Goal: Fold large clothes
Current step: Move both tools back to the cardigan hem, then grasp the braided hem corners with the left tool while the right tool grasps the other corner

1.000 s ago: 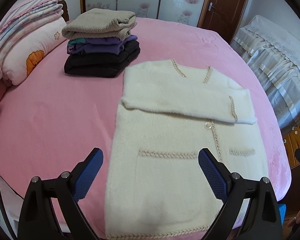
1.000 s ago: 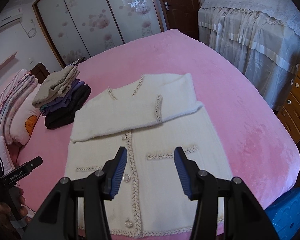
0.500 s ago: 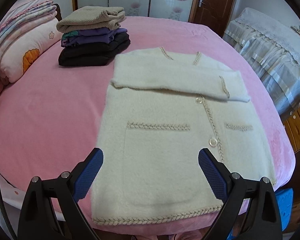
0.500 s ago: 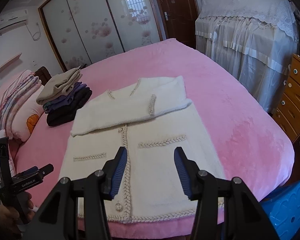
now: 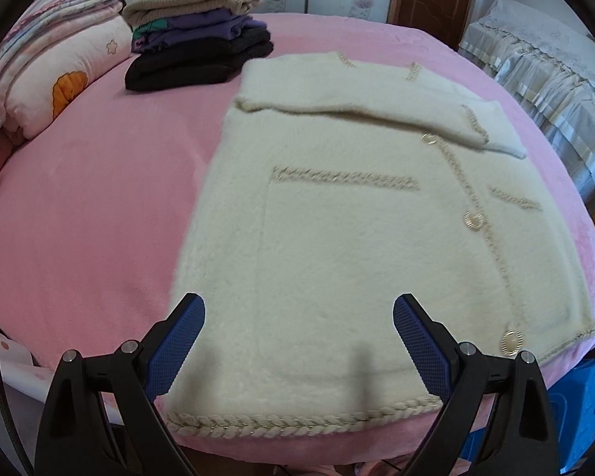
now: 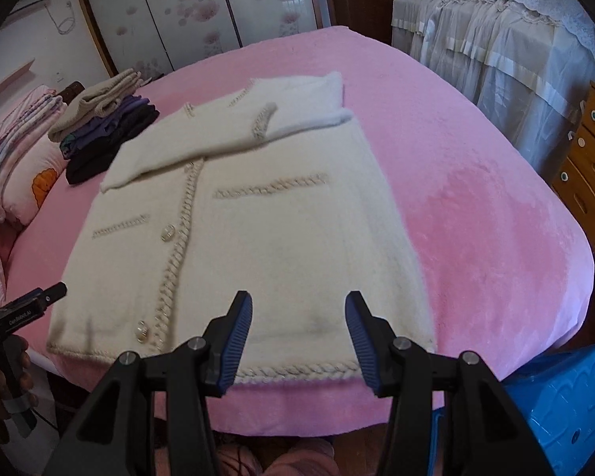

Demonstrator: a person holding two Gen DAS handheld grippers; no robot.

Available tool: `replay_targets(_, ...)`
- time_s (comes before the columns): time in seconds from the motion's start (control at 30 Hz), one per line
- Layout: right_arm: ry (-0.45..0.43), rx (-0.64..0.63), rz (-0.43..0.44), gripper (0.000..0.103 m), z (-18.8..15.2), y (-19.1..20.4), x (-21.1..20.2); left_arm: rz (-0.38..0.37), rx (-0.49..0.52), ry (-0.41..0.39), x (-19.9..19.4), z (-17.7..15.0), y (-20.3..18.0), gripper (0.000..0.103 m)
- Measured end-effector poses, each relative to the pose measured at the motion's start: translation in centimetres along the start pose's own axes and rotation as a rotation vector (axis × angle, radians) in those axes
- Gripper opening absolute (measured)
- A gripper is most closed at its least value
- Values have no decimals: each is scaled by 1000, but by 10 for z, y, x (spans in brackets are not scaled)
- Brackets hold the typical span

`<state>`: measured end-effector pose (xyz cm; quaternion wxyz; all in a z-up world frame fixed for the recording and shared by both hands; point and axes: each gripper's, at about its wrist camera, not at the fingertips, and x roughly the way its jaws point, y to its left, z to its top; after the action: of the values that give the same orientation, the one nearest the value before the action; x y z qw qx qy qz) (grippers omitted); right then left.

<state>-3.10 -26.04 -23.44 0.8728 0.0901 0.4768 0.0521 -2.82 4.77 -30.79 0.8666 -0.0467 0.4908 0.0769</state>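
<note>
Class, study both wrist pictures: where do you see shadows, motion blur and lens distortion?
Left wrist view: two finger shadows fall on the cream cardigan near its hem; the bed bulges from the fisheye. Right wrist view: cardigan trim is smeared by motion blur, soft shadows by the hem, and black vignette fills the corners.

Home bedroom: pink bed (image 6: pixel 476 182), pillow (image 5: pixel 59 87), sliding wardrobe doors (image 6: pixel 170 12), wooden drawers (image 6: pixel 591 158).

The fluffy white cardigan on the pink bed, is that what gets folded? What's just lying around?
For the job:
fluffy cream knitted cardigan
left gripper, open
right gripper, open

Just lying about:
stack of folded clothes
cartoon-print pink pillow
blue plastic stool
wooden drawers
</note>
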Motion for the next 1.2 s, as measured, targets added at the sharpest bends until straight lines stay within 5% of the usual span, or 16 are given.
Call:
replay_targets(0.33,62,77,-112,49,-30,-69,25,28,-148,72,38,-27,64,95)
replay_targets(0.6,150,131,56,49,-28,-88,62,-70,-180,87,50,-41,88,95)
replay_targets(1.03,204,99,167,40,-31,-91,72,-156,-125,133,44,-64,102,95)
replay_targets(1.2,232,129,184,38,-31,-91,79,-239,-211,167,41,-72,109,68)
